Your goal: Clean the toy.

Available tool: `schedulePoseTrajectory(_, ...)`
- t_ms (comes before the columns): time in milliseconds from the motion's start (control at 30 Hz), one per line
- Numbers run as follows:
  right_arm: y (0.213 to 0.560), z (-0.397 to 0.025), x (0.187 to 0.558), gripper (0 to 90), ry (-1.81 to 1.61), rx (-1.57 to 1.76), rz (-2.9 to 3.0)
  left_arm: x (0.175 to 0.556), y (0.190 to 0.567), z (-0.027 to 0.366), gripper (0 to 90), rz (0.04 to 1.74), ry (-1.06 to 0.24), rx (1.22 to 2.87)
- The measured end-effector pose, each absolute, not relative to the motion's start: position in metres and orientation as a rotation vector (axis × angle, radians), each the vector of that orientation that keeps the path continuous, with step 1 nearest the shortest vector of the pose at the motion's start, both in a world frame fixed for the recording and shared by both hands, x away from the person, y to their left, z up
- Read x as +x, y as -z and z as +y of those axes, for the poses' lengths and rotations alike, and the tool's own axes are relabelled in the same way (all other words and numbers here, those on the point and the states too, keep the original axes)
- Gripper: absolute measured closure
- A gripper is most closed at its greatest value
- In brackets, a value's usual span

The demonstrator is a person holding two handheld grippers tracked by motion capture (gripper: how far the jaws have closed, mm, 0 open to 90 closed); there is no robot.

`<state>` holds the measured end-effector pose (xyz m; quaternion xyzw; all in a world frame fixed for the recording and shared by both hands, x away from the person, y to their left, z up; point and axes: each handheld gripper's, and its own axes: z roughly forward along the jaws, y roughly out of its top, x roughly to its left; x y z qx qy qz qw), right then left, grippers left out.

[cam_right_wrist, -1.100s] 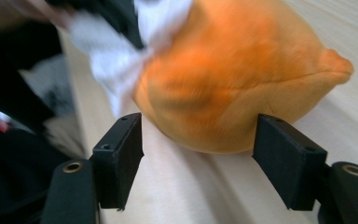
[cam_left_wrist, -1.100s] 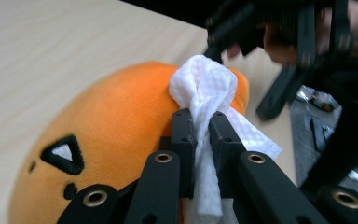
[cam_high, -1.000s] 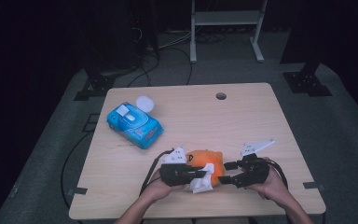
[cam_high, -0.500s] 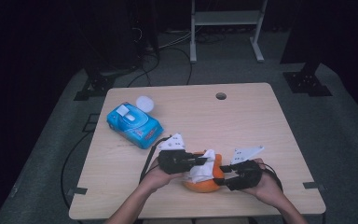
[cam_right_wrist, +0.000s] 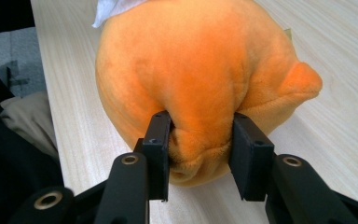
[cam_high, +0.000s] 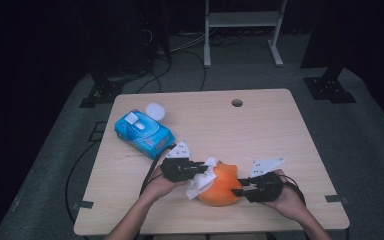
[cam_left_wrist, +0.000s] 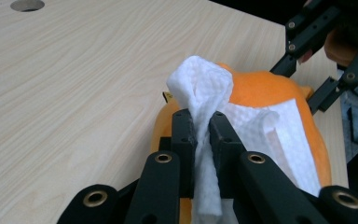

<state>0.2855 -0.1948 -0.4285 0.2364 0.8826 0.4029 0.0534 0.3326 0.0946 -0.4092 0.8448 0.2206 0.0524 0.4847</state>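
- Since the earlier frames, both of my hand-held grippers and the orange plush toy (cam_high: pixel 219 189) have shifted a little toward the near edge of the counter (cam_high: pixel 260 130), and the white wipe (cam_high: pixel 203 177) now drapes over the toy's left side.
- From above, the toy sits close to the near edge, about midway between the near corners, with a gripper on each side of it.
- My left hand-held gripper (cam_left_wrist: pixel 204 128) is clamped on a bunched fold of the wipe; the rest of the sheet lies flat against the orange plush.
- My right hand-held gripper (cam_right_wrist: pixel 200 140) is pinching a fold of plush low on the toy, holding it steady; the toy's underside looks to rest on the counter.
- I judge the step in hand to be wiping the toy clean while the other side braces it.
- Next, I would drag the wipe across the plush with light pressure, keeping the right pinch firm so the toy does not roll.
- From the left gripper view I see how the wipe is pinched and spread; the right gripper view has just a corner of it peeking over the toy's top.
- Looking from above adds a blue wipes packet (cam_high: pixel 144 133) and a white lid (cam_high: pixel 155 110) near the far left corner, well apart from the toy.
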Motion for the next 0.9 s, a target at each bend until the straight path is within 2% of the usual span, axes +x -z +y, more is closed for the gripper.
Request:
schedulePoseTrajectory(300,0.427,-0.188,0.279,61.4,-1.179,0.666,2.667,0.333,0.392,0.049,82.1,0.401,-0.104,2.084)
schedulePoseTrajectory(433,0.428,-0.189,0.279,61.4,-1.185,0.666,2.666,0.338,0.394,0.039,81.9,0.390,-0.084,2.113)
schedulePoseTrajectory(600,0.429,-0.193,0.281,61.8,-1.198,0.673,2.656,0.342,0.403,0.052,81.9,0.420,-0.101,2.126)
schedulePoseTrajectory(900,0.429,-0.195,0.282,62.6,-1.204,0.698,2.645,0.338,0.407,0.102,81.7,0.515,-0.127,2.077)
